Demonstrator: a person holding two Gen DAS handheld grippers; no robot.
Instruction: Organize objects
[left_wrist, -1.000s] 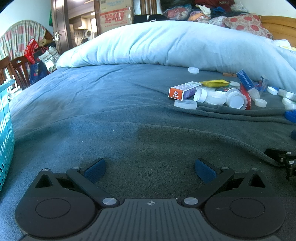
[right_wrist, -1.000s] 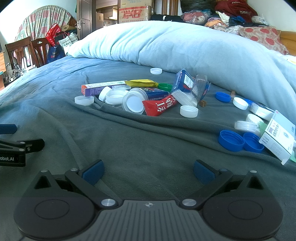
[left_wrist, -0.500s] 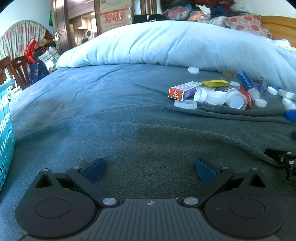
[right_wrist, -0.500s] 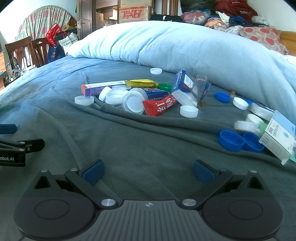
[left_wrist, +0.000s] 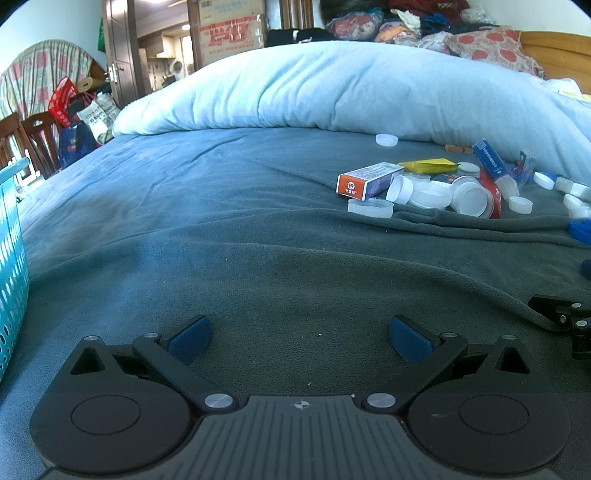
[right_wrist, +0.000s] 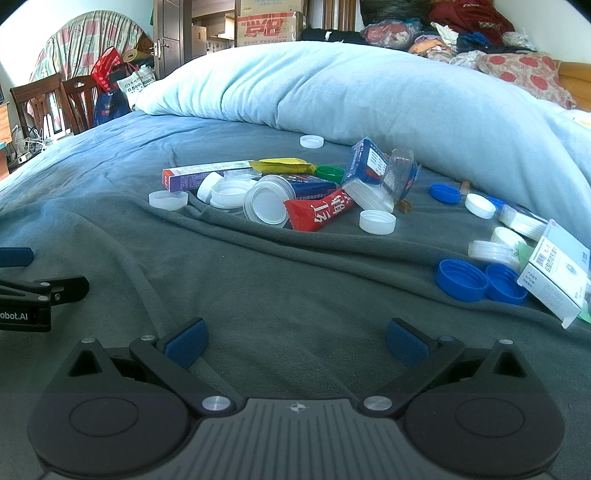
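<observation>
A heap of small items lies on the grey-blue blanket (right_wrist: 295, 288): an orange-ended purple box (left_wrist: 367, 180), white caps (right_wrist: 377, 222), a red snack wrapper (right_wrist: 320, 211), a yellow packet (right_wrist: 282, 165), a blue-and-white carton (right_wrist: 365, 164), two blue lids (right_wrist: 461, 279) and a white medicine box (right_wrist: 556, 271). My left gripper (left_wrist: 299, 338) rests low over bare blanket, open and empty, well short of the heap. My right gripper (right_wrist: 295, 339) is likewise open and empty, in front of the heap. Each gripper shows at the edge of the other's view.
A turquoise perforated basket (left_wrist: 11, 266) stands at the far left of the left wrist view. A pale blue duvet (right_wrist: 351, 92) is bunched behind the heap. Chairs (right_wrist: 40, 103), bags and cardboard boxes (right_wrist: 271, 22) fill the room beyond the bed.
</observation>
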